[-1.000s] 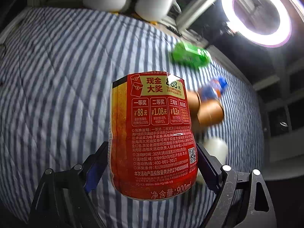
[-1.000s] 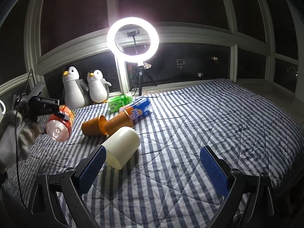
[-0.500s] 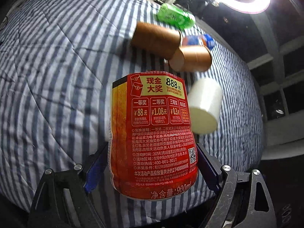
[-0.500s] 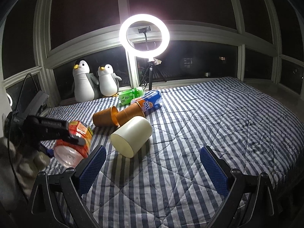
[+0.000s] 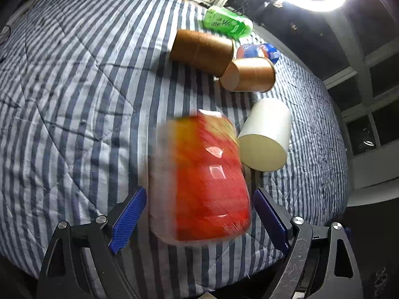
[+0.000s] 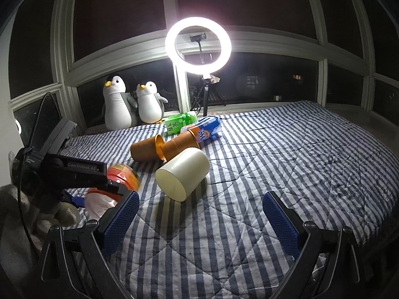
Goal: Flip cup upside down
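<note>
A cream cup (image 5: pixel 265 134) lies on its side on the striped bed, open mouth toward me; it also shows in the right wrist view (image 6: pixel 183 173). Two brown cups (image 5: pixel 203 51) (image 5: pixel 249 74) lie on their sides behind it. My left gripper (image 5: pixel 197 216) is open; a red-labelled bottle (image 5: pixel 202 177), blurred by motion, sits between its fingers with gaps on both sides. In the right wrist view the bottle (image 6: pixel 122 175) is beside the left gripper at the left. My right gripper (image 6: pixel 199 221) is open and empty above the bed, in front of the cream cup.
A green bottle (image 6: pixel 179 122) and a blue bottle (image 6: pixel 207 129) lie behind the brown cups. Two plush penguins (image 6: pixel 132 104) and a lit ring light (image 6: pixel 198 43) stand at the window. The striped quilt (image 6: pixel 286 164) stretches to the right.
My left gripper has opened and let go of the red bottle, which is dropping away blurred. The right gripper has moved nearer to the cream cup.
</note>
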`<state>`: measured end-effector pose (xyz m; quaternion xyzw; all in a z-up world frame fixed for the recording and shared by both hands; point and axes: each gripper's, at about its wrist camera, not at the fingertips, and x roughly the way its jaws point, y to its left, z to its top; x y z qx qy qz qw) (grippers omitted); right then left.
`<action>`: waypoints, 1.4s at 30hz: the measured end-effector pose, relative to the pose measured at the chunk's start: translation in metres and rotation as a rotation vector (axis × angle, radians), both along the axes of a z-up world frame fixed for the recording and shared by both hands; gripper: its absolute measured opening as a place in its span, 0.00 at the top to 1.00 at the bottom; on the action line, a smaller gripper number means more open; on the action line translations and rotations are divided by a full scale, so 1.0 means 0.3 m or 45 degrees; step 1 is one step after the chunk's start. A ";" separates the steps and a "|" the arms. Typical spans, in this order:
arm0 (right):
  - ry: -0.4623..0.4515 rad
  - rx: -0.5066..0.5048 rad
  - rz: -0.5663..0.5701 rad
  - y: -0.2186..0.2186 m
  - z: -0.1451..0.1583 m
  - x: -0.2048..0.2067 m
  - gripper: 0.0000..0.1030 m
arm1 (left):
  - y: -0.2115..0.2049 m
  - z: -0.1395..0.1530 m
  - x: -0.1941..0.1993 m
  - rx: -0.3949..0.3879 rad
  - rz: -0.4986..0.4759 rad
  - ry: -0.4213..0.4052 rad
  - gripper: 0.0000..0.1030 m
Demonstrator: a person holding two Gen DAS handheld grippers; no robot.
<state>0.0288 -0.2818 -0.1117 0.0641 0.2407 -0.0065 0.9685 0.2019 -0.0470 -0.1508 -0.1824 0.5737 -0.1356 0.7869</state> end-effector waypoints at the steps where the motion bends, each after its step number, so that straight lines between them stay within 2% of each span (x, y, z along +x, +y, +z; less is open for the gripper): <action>1: 0.001 0.003 0.009 0.006 -0.003 0.002 0.02 | 0.009 0.013 -0.008 -0.002 -0.002 -0.016 0.13; 7: 0.007 0.013 0.073 0.077 -0.032 0.024 0.02 | 0.109 0.127 -0.113 0.040 0.022 -0.197 0.13; 12: 0.039 -0.016 0.119 0.164 -0.089 0.066 0.01 | 0.246 0.167 -0.240 0.016 0.125 -0.296 0.12; 18: 0.096 -0.046 0.131 0.280 -0.179 0.128 0.01 | 0.353 0.168 -0.319 -0.010 0.200 -0.325 0.12; 24: 0.113 -0.101 0.126 0.377 -0.220 0.154 0.01 | 0.429 0.158 -0.355 -0.043 0.246 -0.343 0.12; 29: 0.129 -0.104 0.087 0.382 -0.221 0.186 0.01 | 0.446 0.163 -0.365 -0.067 0.251 -0.350 0.12; 38: 0.198 -0.204 0.132 0.433 -0.261 0.238 0.02 | 0.444 0.162 -0.361 -0.083 0.239 -0.353 0.12; 42: 0.219 -0.203 0.161 0.433 -0.271 0.247 0.03 | 0.441 0.171 -0.354 -0.090 0.235 -0.364 0.12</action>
